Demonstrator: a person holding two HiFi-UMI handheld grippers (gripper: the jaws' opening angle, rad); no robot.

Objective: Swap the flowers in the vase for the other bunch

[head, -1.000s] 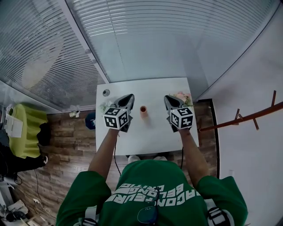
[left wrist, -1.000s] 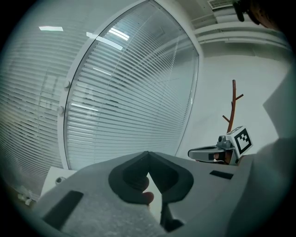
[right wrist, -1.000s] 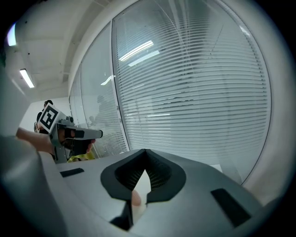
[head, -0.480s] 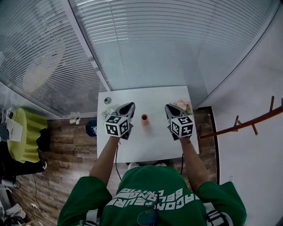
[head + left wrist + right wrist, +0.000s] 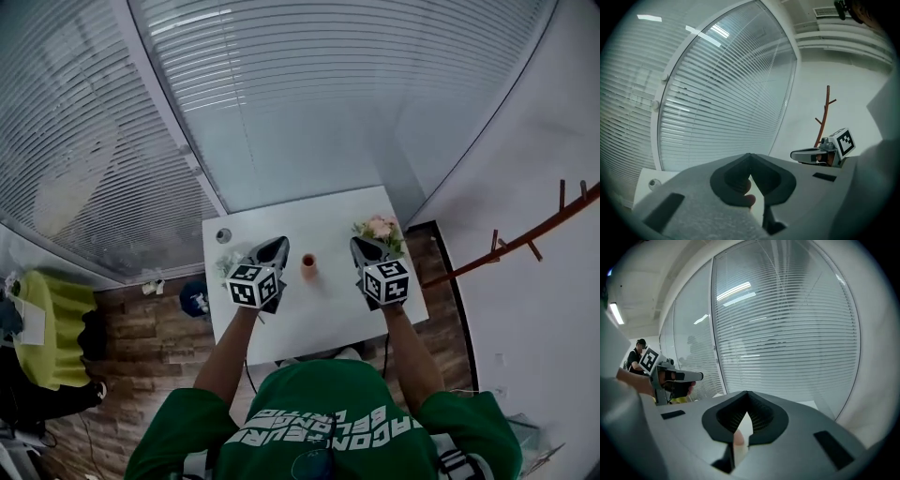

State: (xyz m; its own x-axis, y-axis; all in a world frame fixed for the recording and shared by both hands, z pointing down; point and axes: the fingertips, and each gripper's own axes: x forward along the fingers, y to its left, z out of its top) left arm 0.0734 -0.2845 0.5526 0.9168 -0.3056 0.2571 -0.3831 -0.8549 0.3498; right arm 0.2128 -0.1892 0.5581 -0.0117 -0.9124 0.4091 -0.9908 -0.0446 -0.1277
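Up close, the only print is white lettering across the person's green shirt (image 5: pixel 319 422), upside down from the head view and too small to read; each marker cube (image 5: pixel 253 285) bears black-and-white squares, no words. Left hand-held gripper (image 5: pixel 750 157): jaws pressed together at the tips, nothing pinched. Right hand-held gripper (image 5: pixel 747 394): likewise closed and empty. Both hang over the white worktop (image 5: pixel 319 211), pointing away from the person, with the small orange vase (image 5: pixel 308 266) standing between them, apart from either. Pink bunch (image 5: pixel 380 228) lies at the worktop's right edge, just beyond the right gripper's tip. A paler, greenish bunch (image 5: pixel 226 265) lies at the left edge, partly hidden under the left gripper. Small round thing (image 5: pixel 223 235) near the far left corner, too small to identify. Slatted blinds (image 5: pixel 309 94) close behind the far edge; a brown branch-like coat stand (image 5: pixel 525 251) to the right; wood floor (image 5: pixel 141 347) to the left. Bare worktop beyond the vase and on the near side of it; the vase sits well in from every edge.
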